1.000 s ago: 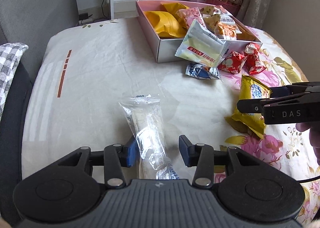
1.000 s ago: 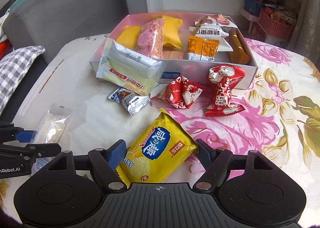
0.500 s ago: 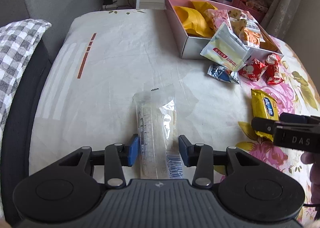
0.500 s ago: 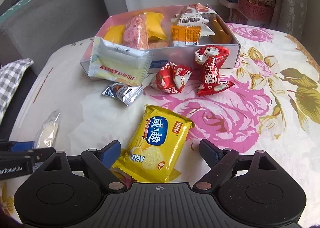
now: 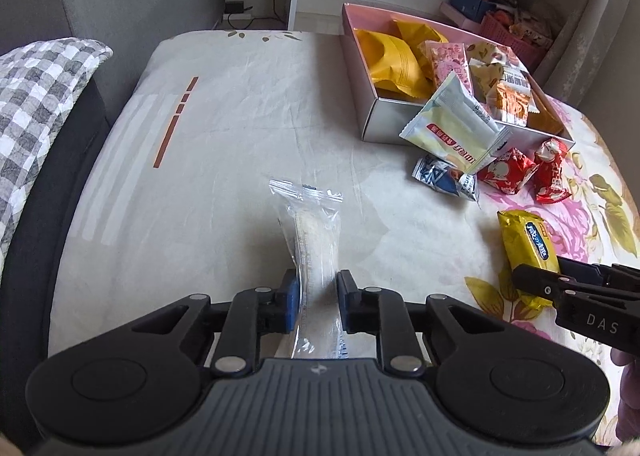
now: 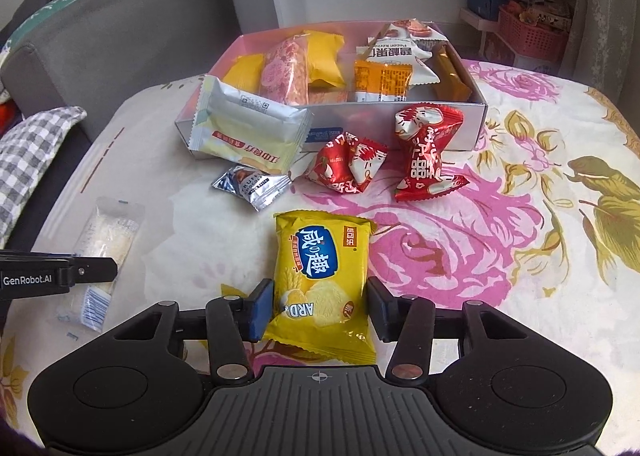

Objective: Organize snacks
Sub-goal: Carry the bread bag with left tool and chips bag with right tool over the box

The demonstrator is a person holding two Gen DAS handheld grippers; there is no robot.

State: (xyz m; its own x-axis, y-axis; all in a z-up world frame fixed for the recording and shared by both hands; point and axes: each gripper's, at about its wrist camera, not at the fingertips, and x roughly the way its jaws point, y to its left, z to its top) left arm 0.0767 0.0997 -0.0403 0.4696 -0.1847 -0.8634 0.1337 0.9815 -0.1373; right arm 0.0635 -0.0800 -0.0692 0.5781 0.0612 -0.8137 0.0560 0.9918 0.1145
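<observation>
My left gripper (image 5: pixel 318 288) is shut on a clear-wrapped white snack bar (image 5: pixel 310 232), which also shows in the right wrist view (image 6: pixel 106 240). My right gripper (image 6: pixel 320 306) has its jaws around a yellow cracker packet (image 6: pixel 322 276), close to its sides; the packet also shows in the left wrist view (image 5: pixel 528 244). A pink-lined box (image 6: pixel 476 115) at the back holds several snacks. A pale yellow packet (image 6: pixel 248 131) leans on the box front. A small silver packet (image 6: pixel 250 183) and two red candy packets (image 6: pixel 348 167) (image 6: pixel 426 151) lie before it.
Everything lies on a table with a white and pink floral cloth (image 6: pixel 500 240). A grey sofa (image 6: pixel 120 27) with a checked cushion (image 6: pixel 32 151) is at the left. White shelves and pink baskets (image 6: pixel 532 35) stand behind.
My left gripper has closed on the clear snack bar and squeezed it narrow. My right gripper's jaws have narrowed around the yellow packet.
</observation>
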